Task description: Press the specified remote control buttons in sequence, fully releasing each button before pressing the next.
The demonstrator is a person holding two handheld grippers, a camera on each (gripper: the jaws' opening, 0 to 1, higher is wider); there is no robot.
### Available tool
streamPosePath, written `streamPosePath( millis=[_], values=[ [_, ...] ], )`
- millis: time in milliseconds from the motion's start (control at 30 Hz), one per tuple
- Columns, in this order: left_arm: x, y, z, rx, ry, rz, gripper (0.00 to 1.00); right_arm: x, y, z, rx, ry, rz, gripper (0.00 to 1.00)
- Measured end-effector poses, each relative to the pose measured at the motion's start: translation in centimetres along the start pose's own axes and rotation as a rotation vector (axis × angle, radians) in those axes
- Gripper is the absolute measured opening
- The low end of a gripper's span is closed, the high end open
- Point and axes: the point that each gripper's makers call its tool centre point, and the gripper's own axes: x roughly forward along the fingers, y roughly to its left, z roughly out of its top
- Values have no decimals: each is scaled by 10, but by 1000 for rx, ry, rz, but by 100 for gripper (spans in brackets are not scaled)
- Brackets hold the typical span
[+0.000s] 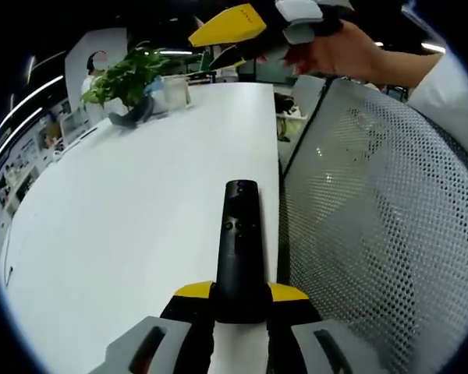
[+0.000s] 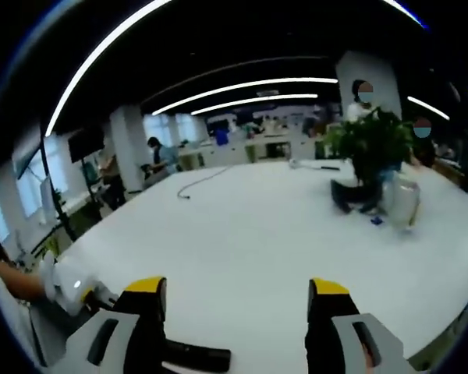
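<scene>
Lighting's all overhead office strips (image 2: pixel 242 86), which the fisheye bends into long white arcs in the right gripper view. The white table (image 1: pixel 140 202) is evenly bright, a bit washed out, with hardly any shadows. Ceilings go nearly black. The right gripper view is noticeably softer, the plant (image 2: pixel 372 144) at right smeared. Mesh chair back (image 1: pixel 374 218) catches small glints, and edges warp heavily.

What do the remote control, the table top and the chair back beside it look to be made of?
Remote control: looks like matte black plastic, with dull highlights and moulded buttons. Table: smooth white top, probably laminate, with an even, soft sheen. Chair back: pale perforated mesh in a dark frame; whether fabric or plastic, I cannot tell.
</scene>
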Motion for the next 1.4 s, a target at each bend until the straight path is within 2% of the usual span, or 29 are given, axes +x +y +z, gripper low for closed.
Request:
streamPosePath(
  millis=[100, 167, 333, 533, 733, 900, 933, 1000, 1400],
  values=[
    [0, 0, 0, 0, 0, -11, 23, 0, -5, -3, -13, -9, -42, 82],
    [0, 1, 0, -2, 2, -18, 23, 1, -10, 0, -82, -25, -88, 84],
    [-1, 2, 0, -2, 5, -31, 23, 2, -11, 3, -148, -55, -129, 87],
    [-1, 7, -1, 10, 11, -40, 23, 0, -19, 4, -112, -60, -151, 87],
    [-4, 15, -3, 1, 23, -53, 23, 2, -19, 0, -126, -41, -157, 85],
    [-6, 28, -5, 4, 42, -54, 23, 3, -21, -4, -146, -15, -176, 82],
    [-5, 33, -4, 27, 38, -43, 23, 3, -23, -5, -159, -6, -186, 81],
    [-4, 41, -4, 33, 47, -37, 23, 2, -22, -3, -174, -19, -191, 81],
    [-2, 68, -4, 59, 88, -28, 23, 3, -26, -7, -169, 4, -201, 80]
  ],
)
